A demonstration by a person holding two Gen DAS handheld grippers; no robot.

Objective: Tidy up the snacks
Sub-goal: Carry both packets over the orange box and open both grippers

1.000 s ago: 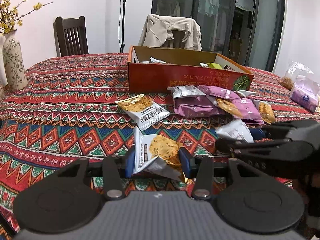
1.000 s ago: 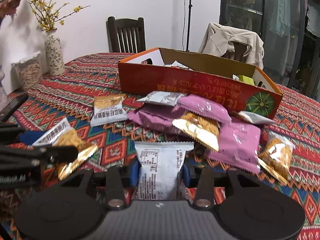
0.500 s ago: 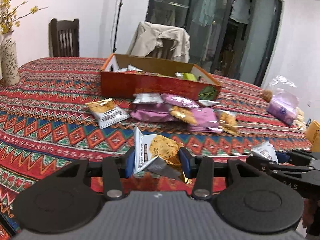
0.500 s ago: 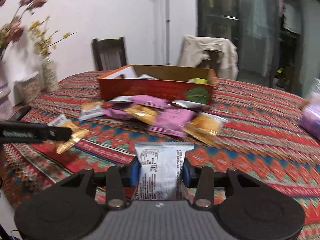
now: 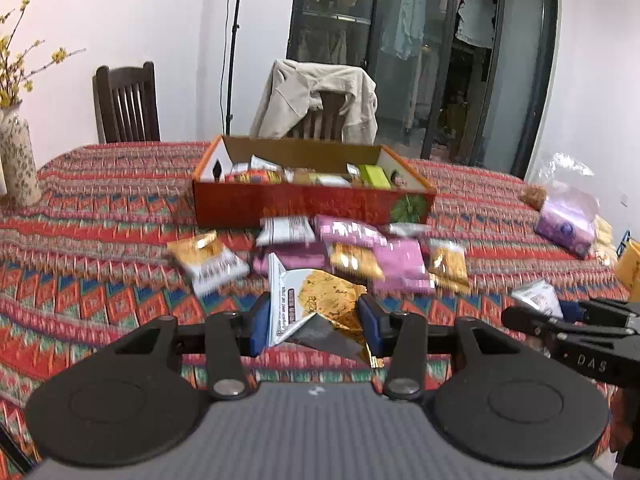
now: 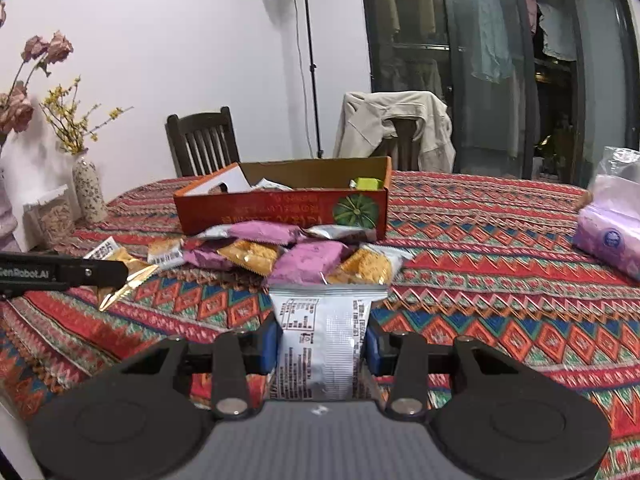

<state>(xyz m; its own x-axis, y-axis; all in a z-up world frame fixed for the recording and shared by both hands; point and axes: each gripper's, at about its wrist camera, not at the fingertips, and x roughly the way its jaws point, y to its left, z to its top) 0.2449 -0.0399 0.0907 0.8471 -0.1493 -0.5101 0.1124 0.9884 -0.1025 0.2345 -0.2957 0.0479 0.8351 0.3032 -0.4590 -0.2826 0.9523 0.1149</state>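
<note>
Both grippers have risen and pulled back from the pile. My left gripper (image 5: 312, 322) pinches a crumpled gold-and-white cookie packet (image 5: 310, 304), my right gripper (image 6: 322, 346) a flat silver foil packet (image 6: 322, 344), both clamped for carrying. At twelve o'clock, beyond the loose purple and gold packets (image 6: 296, 256), waits the open orange cardboard box (image 6: 280, 210).

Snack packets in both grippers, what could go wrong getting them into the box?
The left gripper pinches the cookie packet crumpled and skewed, so it may slip. The box already looks crowded, so the right gripper's silver packet may not settle. The pile before the box could snag a low pass.
</note>
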